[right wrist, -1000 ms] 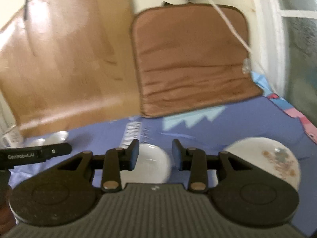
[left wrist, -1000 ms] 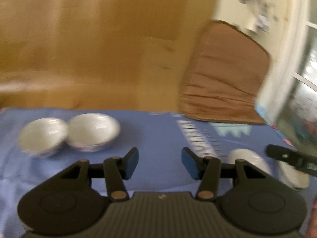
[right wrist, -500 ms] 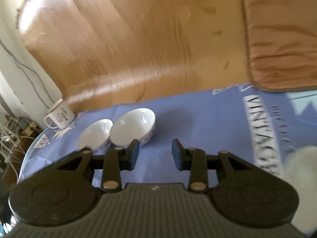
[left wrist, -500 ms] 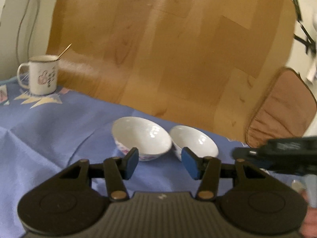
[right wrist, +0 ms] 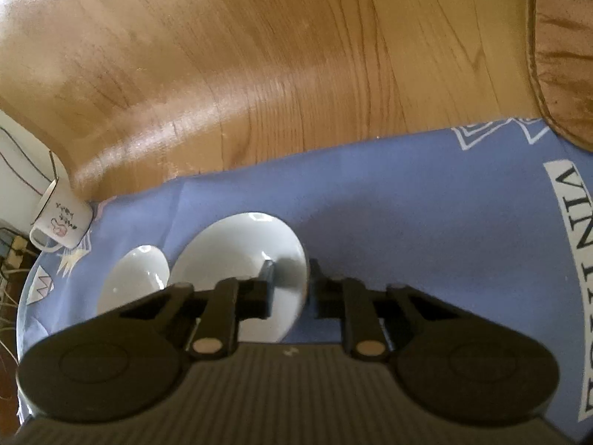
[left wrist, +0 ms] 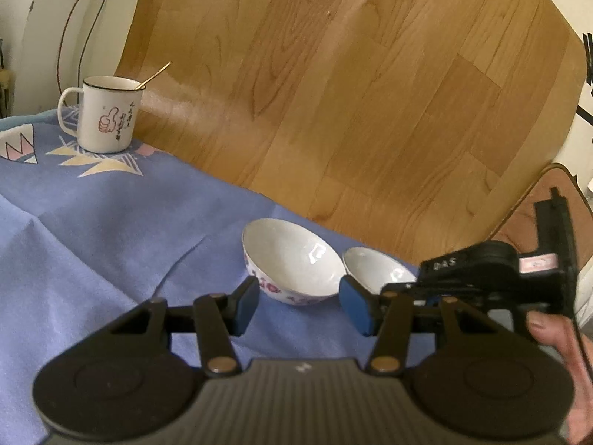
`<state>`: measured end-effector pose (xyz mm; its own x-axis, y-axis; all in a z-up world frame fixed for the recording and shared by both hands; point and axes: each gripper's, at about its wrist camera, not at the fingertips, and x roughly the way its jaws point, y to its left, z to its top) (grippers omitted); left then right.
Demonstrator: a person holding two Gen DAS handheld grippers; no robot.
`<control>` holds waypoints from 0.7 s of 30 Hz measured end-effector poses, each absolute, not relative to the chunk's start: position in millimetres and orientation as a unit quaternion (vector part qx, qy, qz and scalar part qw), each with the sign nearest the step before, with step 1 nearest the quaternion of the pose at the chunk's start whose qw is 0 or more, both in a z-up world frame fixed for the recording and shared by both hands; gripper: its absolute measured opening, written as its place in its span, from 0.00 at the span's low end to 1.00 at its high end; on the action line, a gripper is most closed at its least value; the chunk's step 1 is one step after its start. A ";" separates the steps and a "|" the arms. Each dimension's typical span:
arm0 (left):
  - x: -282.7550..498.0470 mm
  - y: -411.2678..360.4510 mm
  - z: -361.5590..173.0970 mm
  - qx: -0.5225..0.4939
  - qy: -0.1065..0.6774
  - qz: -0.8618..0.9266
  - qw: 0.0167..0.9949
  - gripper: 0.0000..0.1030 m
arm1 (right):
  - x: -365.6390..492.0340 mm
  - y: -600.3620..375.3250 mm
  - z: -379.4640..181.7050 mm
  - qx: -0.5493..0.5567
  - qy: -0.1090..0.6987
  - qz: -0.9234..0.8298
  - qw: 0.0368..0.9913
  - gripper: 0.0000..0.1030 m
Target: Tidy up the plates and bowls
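Observation:
Two white bowls sit side by side on the blue cloth. In the left wrist view the flowered bowl (left wrist: 292, 263) is just beyond my open left gripper (left wrist: 298, 302), with the other bowl (left wrist: 378, 270) to its right under the right gripper's body (left wrist: 481, 270). In the right wrist view my right gripper (right wrist: 291, 282) straddles the near rim of the larger bowl (right wrist: 237, 256), one finger inside and one outside, jaws still apart. The smaller bowl (right wrist: 133, 278) lies to its left.
A white enamel mug (left wrist: 105, 115) with a spoon stands at the cloth's far left corner; it also shows in the right wrist view (right wrist: 61, 220). Wooden floor lies beyond the table edge. A brown cushion (right wrist: 563, 48) sits far right.
Both grippers swung left from the plates to the two bowls. The right gripper came down over the larger bowl's rim. The left gripper closed in on the flowered bowl.

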<state>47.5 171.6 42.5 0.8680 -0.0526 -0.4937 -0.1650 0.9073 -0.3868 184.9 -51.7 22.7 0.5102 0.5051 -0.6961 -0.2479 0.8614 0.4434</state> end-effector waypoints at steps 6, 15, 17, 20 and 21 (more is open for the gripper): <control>51.4 159.0 37.9 -0.206 0.279 -0.032 0.937 0.47 | 156.4 -83.7 28.7 0.152 0.443 0.226 0.854 0.10; 45.9 114.3 30.5 -0.145 0.315 -0.105 0.932 0.51 | 111.3 -124.1 25.5 0.159 0.461 0.258 0.834 0.11; 44.7 105.2 27.8 -0.125 0.325 -0.094 0.933 0.51 | 107.3 -126.6 21.7 0.164 0.464 0.262 0.830 0.11; 45.8 103.0 19.7 -0.124 0.345 -0.082 0.927 0.46 | 104.1 -123.8 20.1 0.163 0.457 0.261 0.835 0.14; 46.3 104.7 17.8 -0.130 0.348 -0.079 0.925 0.46 | 101.7 -124.6 20.5 0.161 0.452 0.255 0.839 0.15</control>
<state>46.3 104.7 17.8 0.7451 -0.2363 -0.6237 0.0550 0.9537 -0.2956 101.7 -124.6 20.5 0.4612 0.5744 -0.6763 -0.2825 0.8176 0.5017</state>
